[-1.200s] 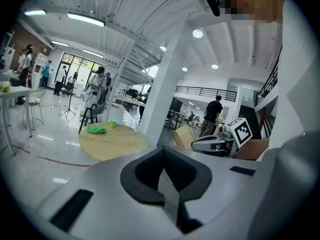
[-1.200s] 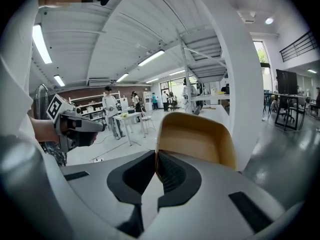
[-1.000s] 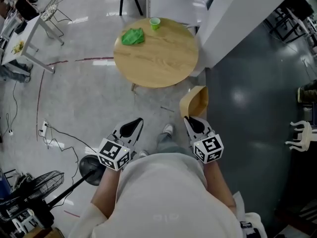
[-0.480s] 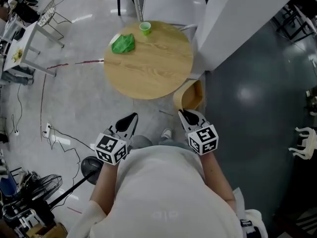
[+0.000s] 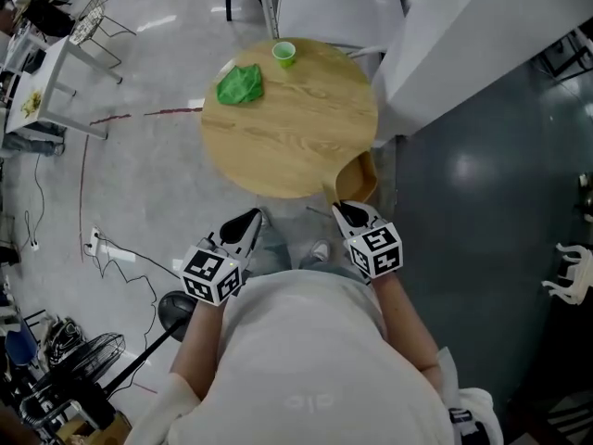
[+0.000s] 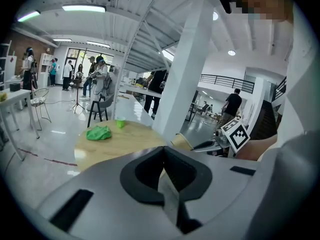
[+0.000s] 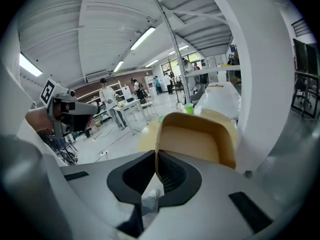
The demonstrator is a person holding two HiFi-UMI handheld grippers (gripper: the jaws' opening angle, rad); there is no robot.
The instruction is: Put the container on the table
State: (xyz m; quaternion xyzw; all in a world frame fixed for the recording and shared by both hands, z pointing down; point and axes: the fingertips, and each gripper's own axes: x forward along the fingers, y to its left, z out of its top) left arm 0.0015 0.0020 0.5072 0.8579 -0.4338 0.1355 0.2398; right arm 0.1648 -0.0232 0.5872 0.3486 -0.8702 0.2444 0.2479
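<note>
Right gripper: clenched on the near wall of the tan container, with the thin rim pinched flat between the jaws. Grips one wall only, probably so the base hangs free to meet the wood first. Carries the container tipped, hollow side turned back toward the gripper's own camera, as a single-edge pinch lets it lean.

Places the container at the near right edge of the round wooden surface, overlapping the rim in the head view. Not set down yet, by the look of it. Cannot tell from above how high it hangs over the wood.

Left gripper: closed on nothing, jaws meeting along one line. Held low on the person's left, apart from the surface. Seemingly idle, since the job needs only one grasp.

Farther out: a green cloth and a small green cup toward the far side, near each other but not touching. Leaves the near half of the wood bare, with room enough for the container. Calls next, presumably, for a short reach forward, a levelling of the base and a gentle release. Stands close to a white pillar on the right, so little room to swing wide there.
</note>
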